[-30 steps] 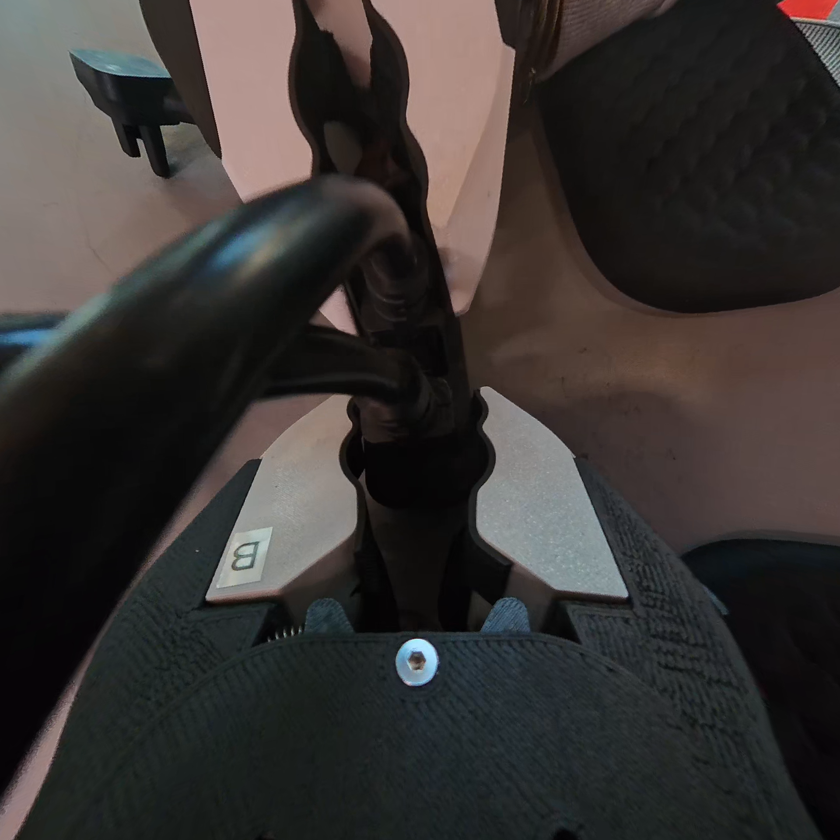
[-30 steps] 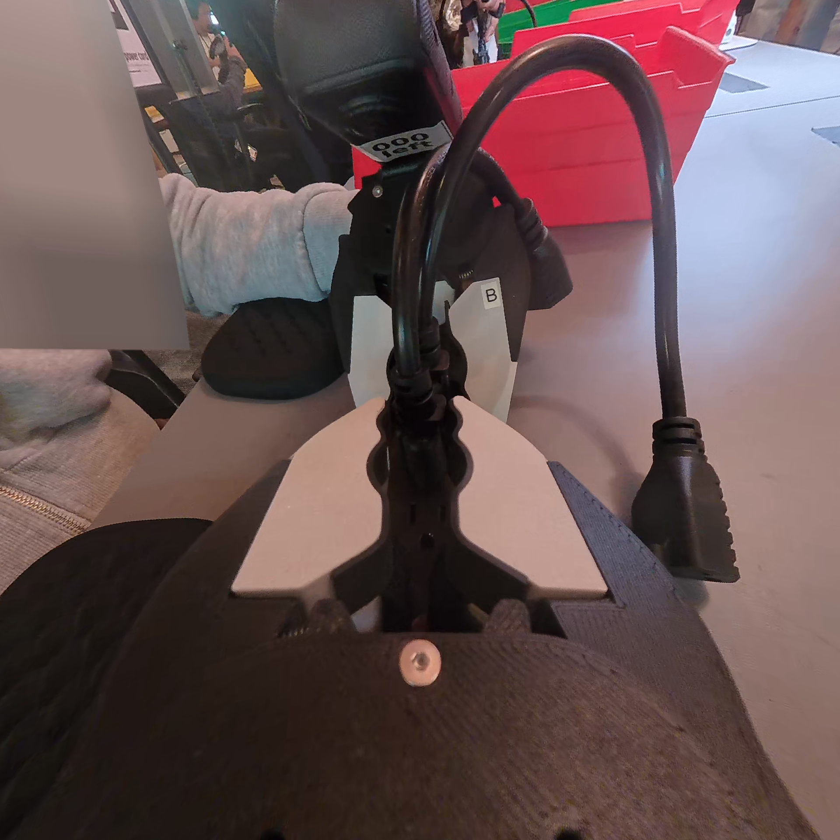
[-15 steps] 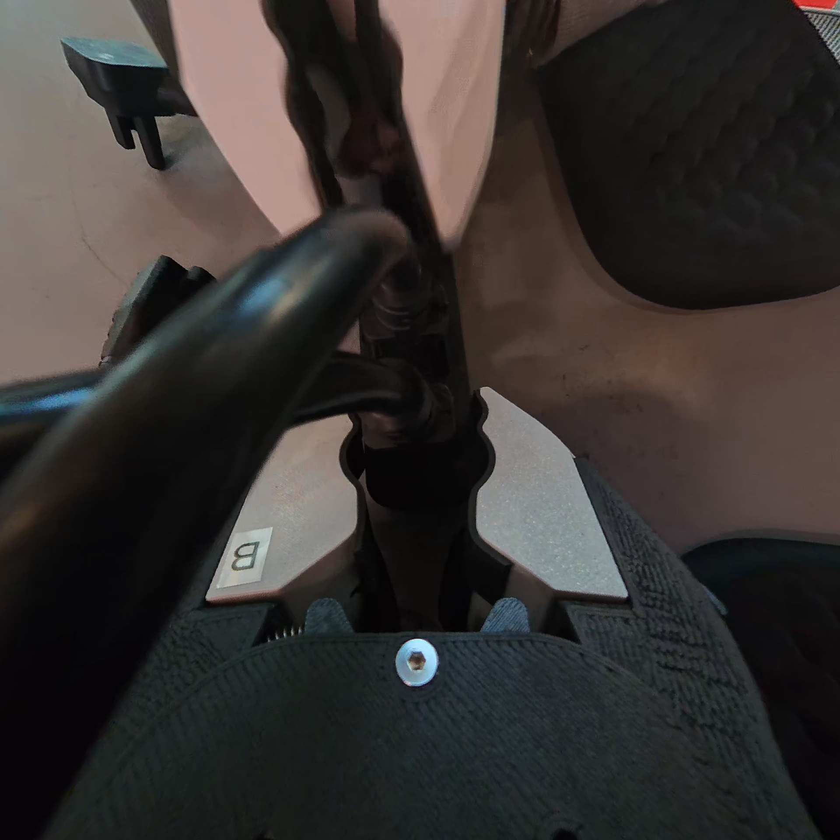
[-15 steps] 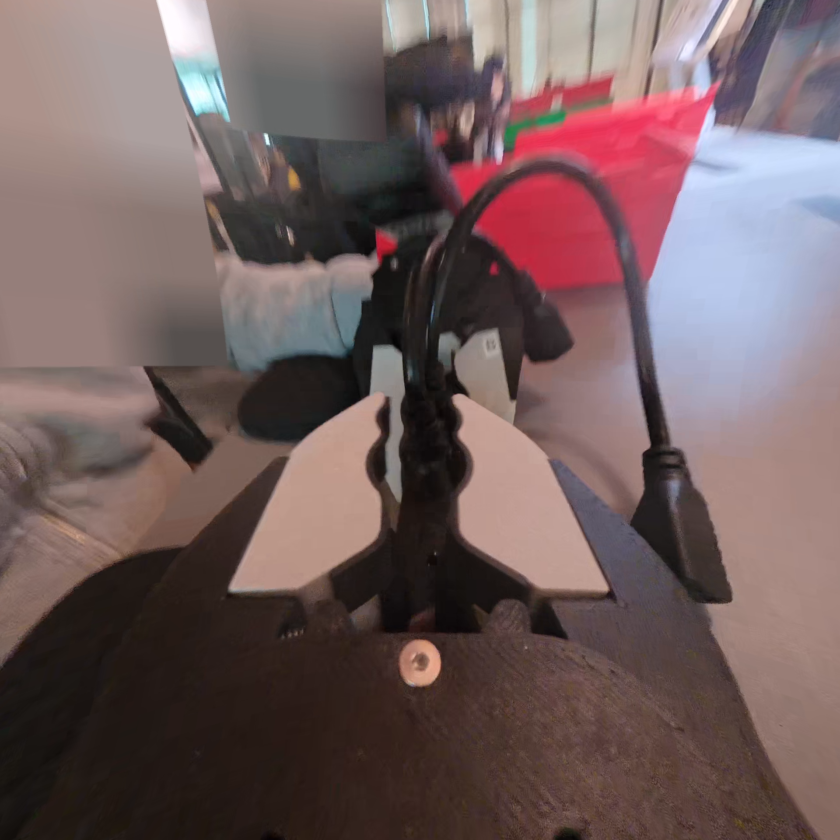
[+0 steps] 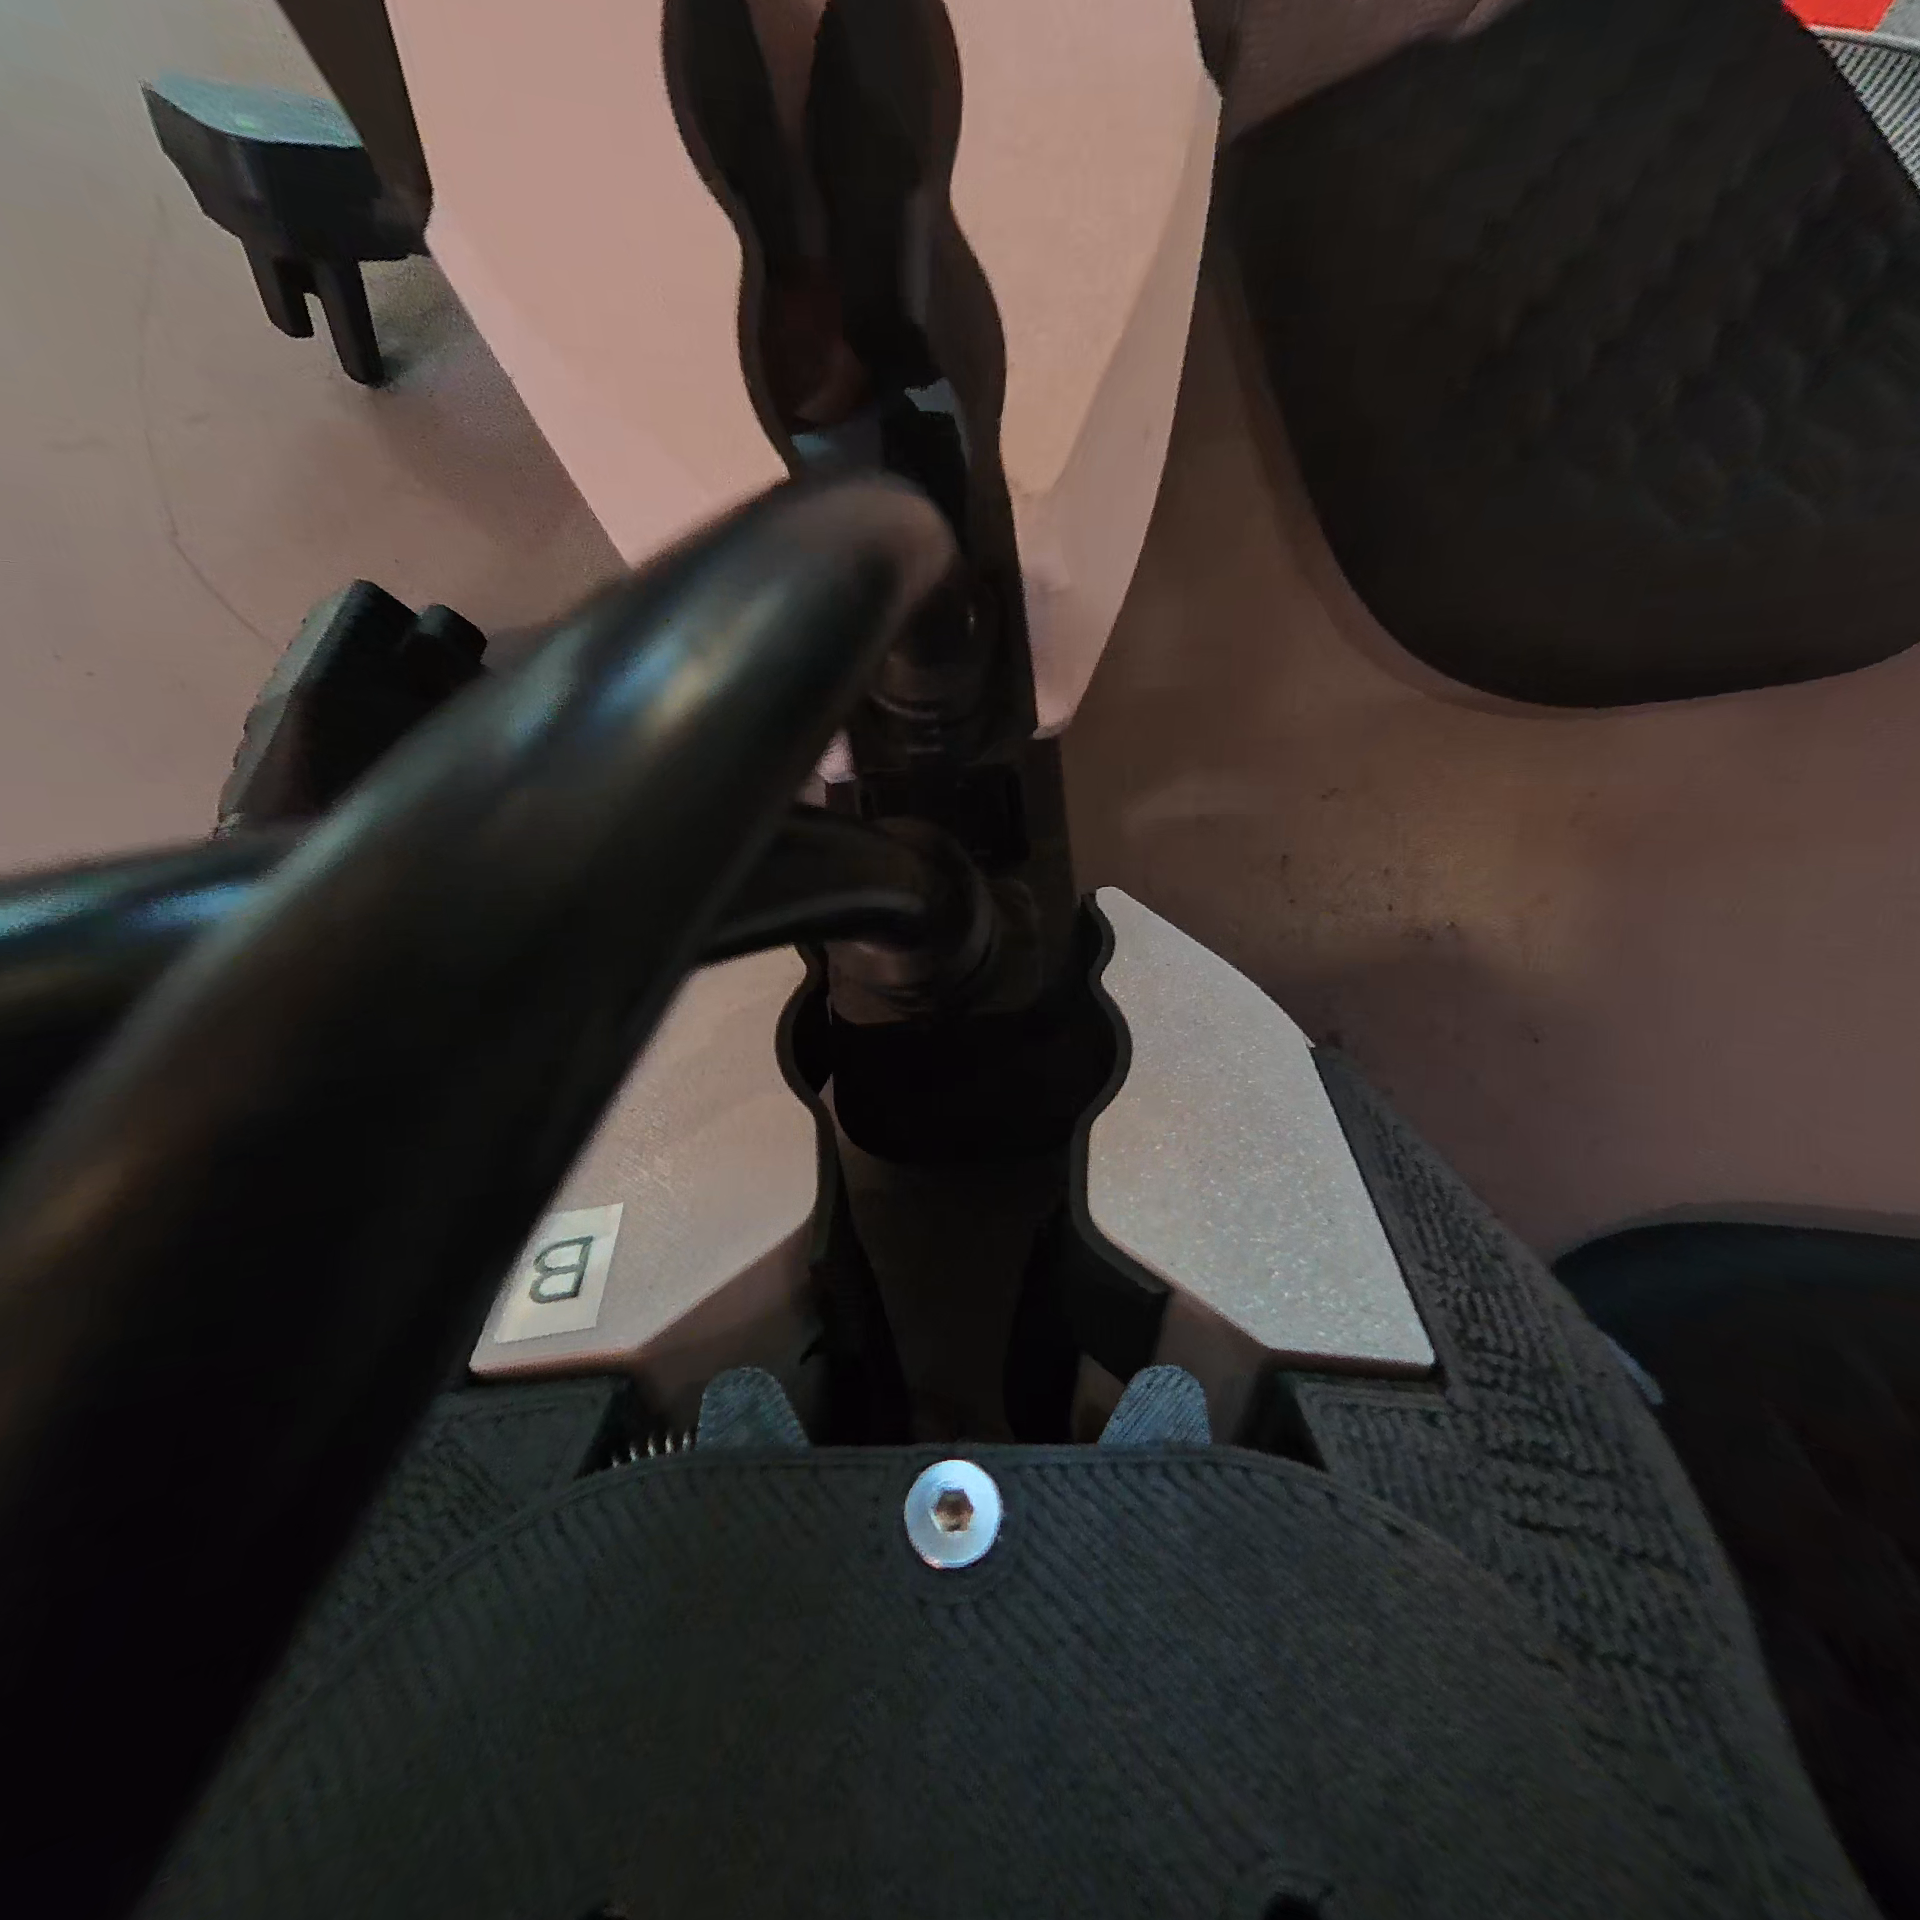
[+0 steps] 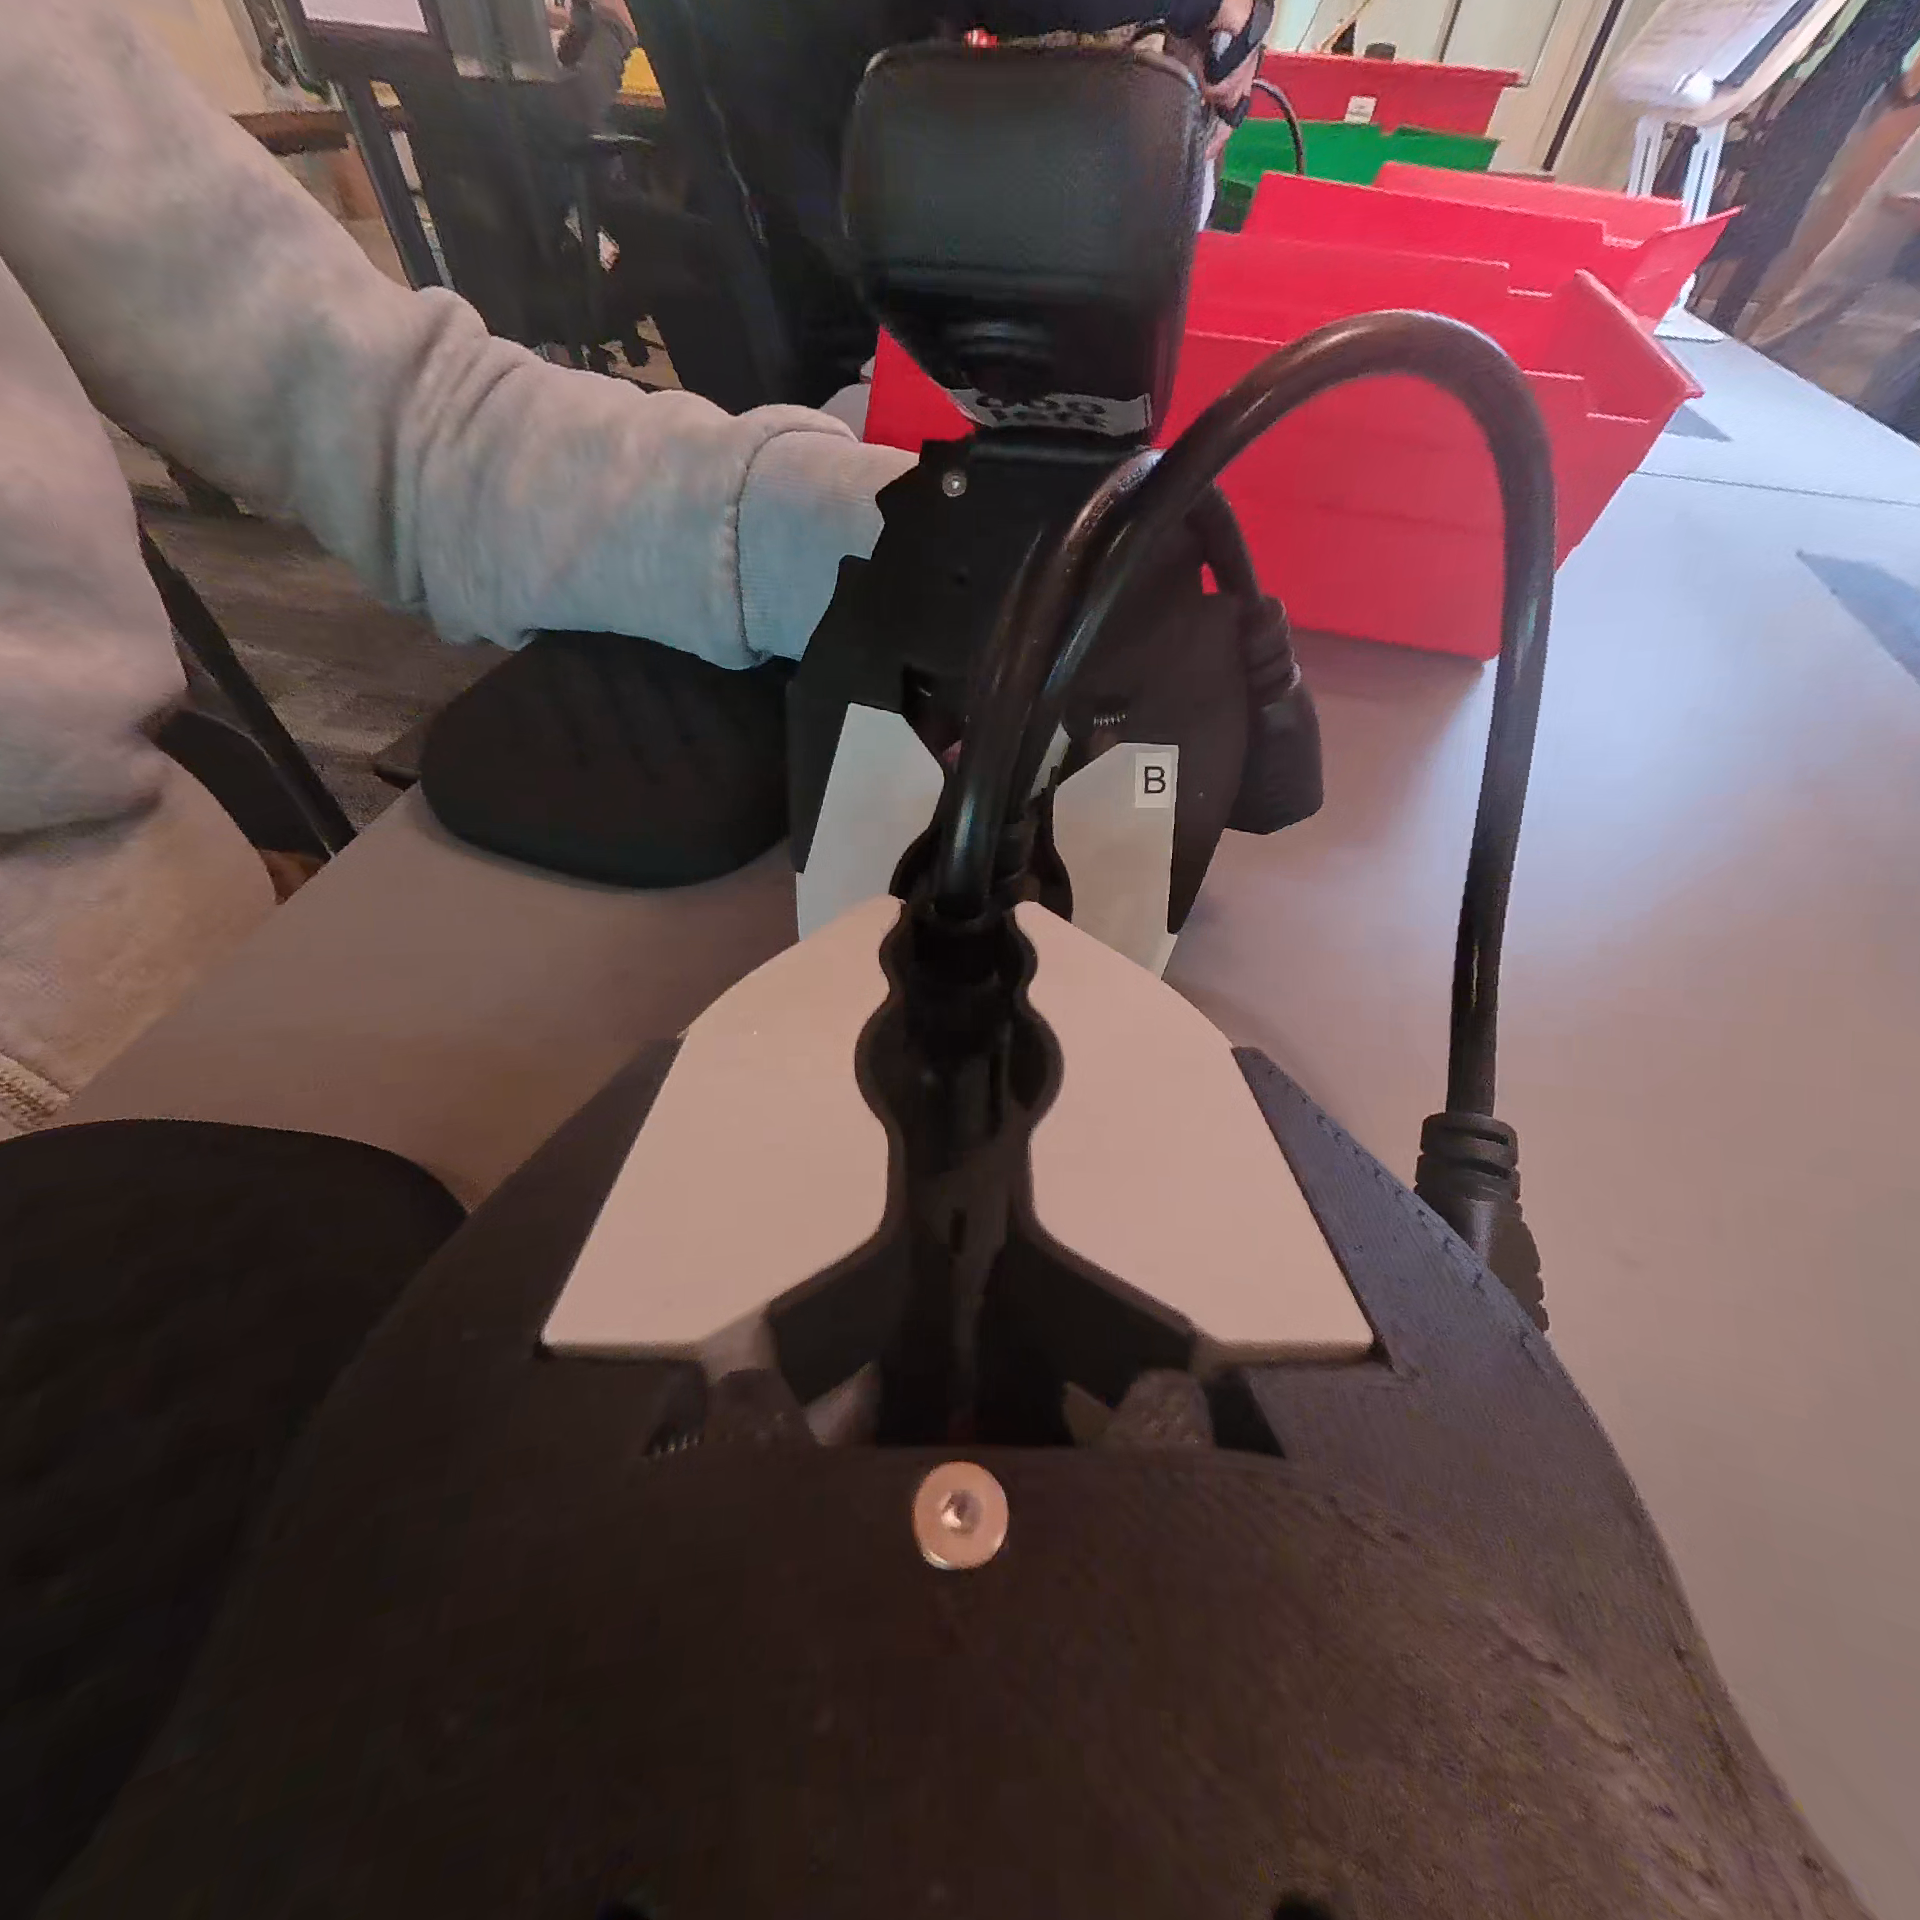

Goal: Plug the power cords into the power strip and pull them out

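Two black power cords meet between my grippers, which face each other over the grey table (image 6: 1714, 935). My left gripper (image 5: 951, 935) is shut on a black cord end (image 5: 956, 1070) whose cable runs off left. My right gripper (image 6: 961, 914) is shut on the other cord's end (image 6: 961, 997). That cord (image 6: 1496, 540) arches up and right, down to its socket end (image 6: 1481, 1195) on the table. The two held ends touch; I cannot tell how deep they are seated. The left gripper also shows in the right wrist view (image 6: 987, 821), the right gripper in the left wrist view (image 5: 925, 644). No power strip shows.
A loose black plug (image 5: 281, 197) lies on the table at far left, and another cord end (image 5: 343, 707) nearer. Red bins (image 6: 1403, 416) stand behind. Black padded rests (image 6: 603, 769) (image 5: 1558, 364) lie at the table edge, with a grey sleeve (image 6: 468, 468) above one. One gripper's finger ends stand about 7 centimetres off the other's.
The right gripper swung with a blur and settled close to the left one again. A cord end came into the left wrist view at the left. Both grippers stayed shut.
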`<state>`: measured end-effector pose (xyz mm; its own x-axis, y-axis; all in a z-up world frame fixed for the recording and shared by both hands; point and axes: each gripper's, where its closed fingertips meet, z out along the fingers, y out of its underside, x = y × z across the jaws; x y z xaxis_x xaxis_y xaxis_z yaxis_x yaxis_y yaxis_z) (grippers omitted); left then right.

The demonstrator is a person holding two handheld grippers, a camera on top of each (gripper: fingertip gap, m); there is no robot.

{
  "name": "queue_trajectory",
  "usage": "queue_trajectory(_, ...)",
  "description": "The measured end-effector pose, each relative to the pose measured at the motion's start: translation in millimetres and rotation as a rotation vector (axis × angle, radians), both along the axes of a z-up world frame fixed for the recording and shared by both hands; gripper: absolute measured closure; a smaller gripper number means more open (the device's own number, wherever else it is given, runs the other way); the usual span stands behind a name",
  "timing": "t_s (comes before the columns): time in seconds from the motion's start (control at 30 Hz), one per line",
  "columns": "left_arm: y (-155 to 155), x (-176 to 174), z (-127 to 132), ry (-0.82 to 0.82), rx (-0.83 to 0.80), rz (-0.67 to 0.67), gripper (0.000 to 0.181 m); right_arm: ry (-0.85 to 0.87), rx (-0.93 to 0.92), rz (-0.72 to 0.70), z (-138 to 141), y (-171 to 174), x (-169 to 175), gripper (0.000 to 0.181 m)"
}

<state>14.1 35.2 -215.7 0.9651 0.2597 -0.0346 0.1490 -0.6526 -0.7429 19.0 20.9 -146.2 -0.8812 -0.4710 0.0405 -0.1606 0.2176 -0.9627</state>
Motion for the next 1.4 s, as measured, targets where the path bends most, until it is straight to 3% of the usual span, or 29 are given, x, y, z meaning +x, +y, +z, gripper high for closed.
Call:
queue_trajectory(0.5,0.9,1.4,0.4,0.014,0.001,-0.010,0.136,0.019,-0.070,-0.026,4.2,-4.0,3.2,0.167)
queue_trajectory(1.23,1.4,-0.1,-0.3,0.011,-0.006,0.006,0.136,0.084,0.029,-0.078,2.8,-2.1,-0.4,0.167)
queue_trajectory(1.37,2.5,1.1,-1.0,-0.012,-0.004,0.005,0.139,0.060,0.119,-0.094,3.2,5.2,-1.7,0.163)
queue_trajectory(1.4,2.5,1.1,-1.0,-0.011,-0.004,0.005,0.139,0.034,0.153,-0.102,5.6,8.8,-2.6,0.153)
